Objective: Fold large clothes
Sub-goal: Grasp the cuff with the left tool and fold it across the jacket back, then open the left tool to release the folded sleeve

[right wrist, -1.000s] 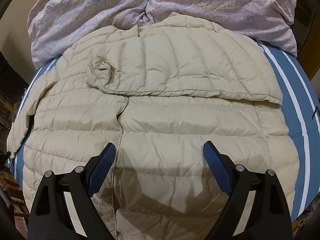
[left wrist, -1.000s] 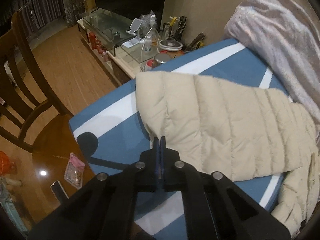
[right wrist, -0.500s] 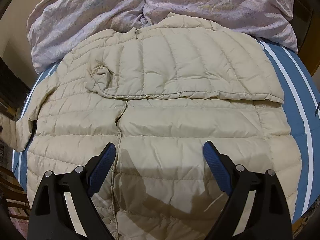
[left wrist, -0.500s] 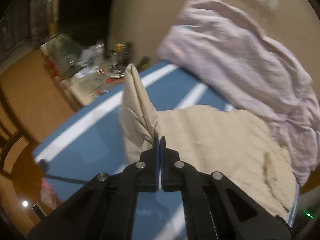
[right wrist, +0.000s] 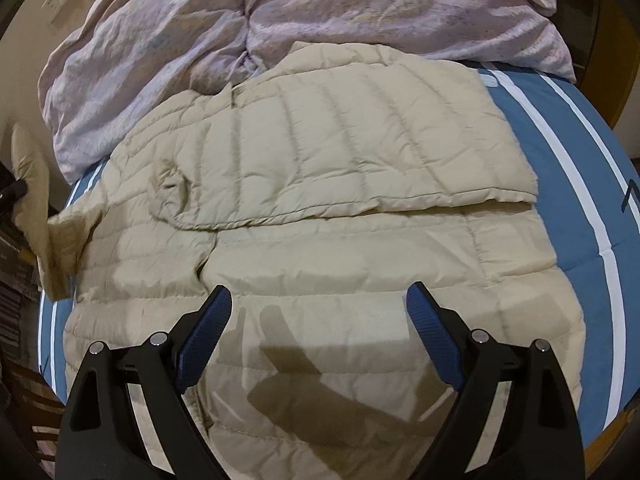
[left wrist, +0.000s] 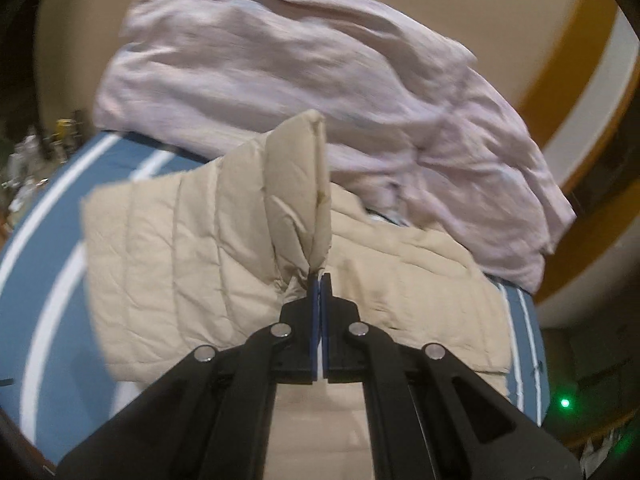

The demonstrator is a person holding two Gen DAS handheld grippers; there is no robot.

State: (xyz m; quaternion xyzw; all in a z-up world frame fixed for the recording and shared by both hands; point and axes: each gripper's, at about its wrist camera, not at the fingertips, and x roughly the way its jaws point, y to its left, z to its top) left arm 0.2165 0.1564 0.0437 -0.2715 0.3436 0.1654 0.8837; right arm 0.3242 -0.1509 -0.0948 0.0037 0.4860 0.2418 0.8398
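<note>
R tool (right wrist: 318, 322) agape over jacket (right wrist: 340, 184)

Both wrist views look down closely, sharing the jacket (left wrist: 180, 240) (right wrist: 320, 184)

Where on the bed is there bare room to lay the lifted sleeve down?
Bare blue sheet lies right of the jacket, up to the bed edge; a narrower strip lies left. The lilac duvet crowds the far end. The left gripper pinches the sleeve; right gripper hovers open.
</note>
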